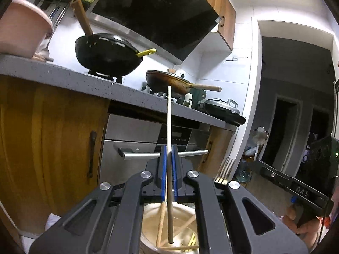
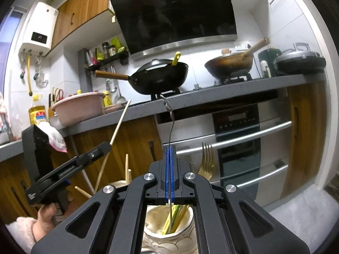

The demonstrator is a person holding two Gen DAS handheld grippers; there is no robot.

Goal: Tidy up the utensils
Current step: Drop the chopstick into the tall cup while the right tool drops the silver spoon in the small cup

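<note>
Both wrist cameras sit low, near the floor, tilted up at the counter [image 1: 63,74] [image 2: 211,93]. The left view faces rightward along it; the right view faces it squarely. Both share the black wok [image 1: 108,53] [image 2: 161,76] and the oven [image 1: 137,139] [image 2: 237,139].

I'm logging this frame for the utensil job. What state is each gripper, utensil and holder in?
left gripper: shut on chopstick
chopstick: upright, lower end over bowl
bowl: holds several chopsticks
right gripper: shut on metal utensil
metal utensil: upright, bent handle up
cream holder: holds yellow-green chopsticks
gold fork: tines up
</note>
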